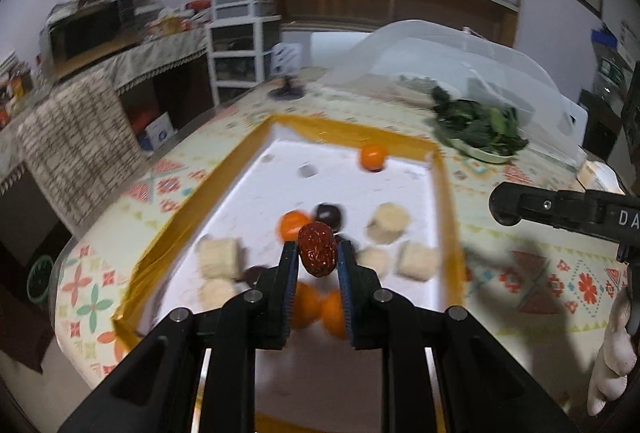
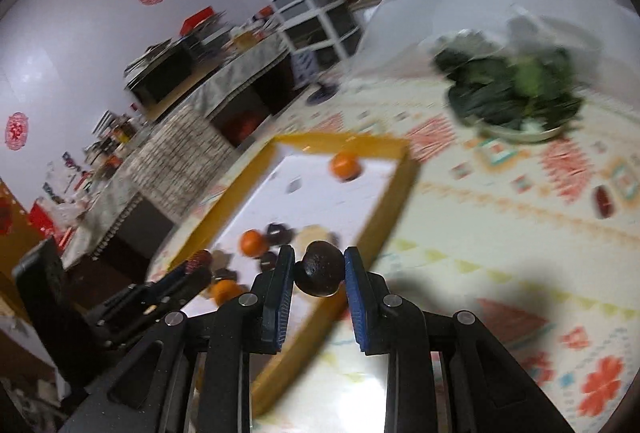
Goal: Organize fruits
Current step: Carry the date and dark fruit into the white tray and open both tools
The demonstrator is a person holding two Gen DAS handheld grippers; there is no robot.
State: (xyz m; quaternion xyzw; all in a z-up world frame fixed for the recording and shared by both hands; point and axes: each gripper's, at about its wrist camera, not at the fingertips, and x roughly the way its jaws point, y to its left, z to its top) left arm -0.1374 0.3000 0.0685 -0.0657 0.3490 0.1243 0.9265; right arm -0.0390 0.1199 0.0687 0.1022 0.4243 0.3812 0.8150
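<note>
Holding a wrinkled red date [image 1: 317, 250] upright between its blue pads, the left tool [image 1: 318, 253] is clenched on the fruit above the near end of a shallow white tray with a yellow rim [image 1: 248, 149]. Just beyond the date, on the tray floor, lie an orange [image 1: 291, 226], a dark round fruit [image 1: 329, 215] and several pale cream blocks [image 1: 219, 258]; another orange [image 1: 373, 156] sits alone at the far end. Two more oranges [image 1: 320, 309] show beneath the tool's fingers.

The right tool [image 2: 319, 271] is clenched on a dark brown round fruit [image 2: 319, 274], pinched between its tips over the tray's right rim. A small dark red fruit [image 2: 604, 202] lies on the patterned worktop [image 2: 500, 233], well to the right. A plate of dark leafy greens [image 2: 516, 93] stands far right, beside a translucent cover [image 2: 440, 1].
</note>
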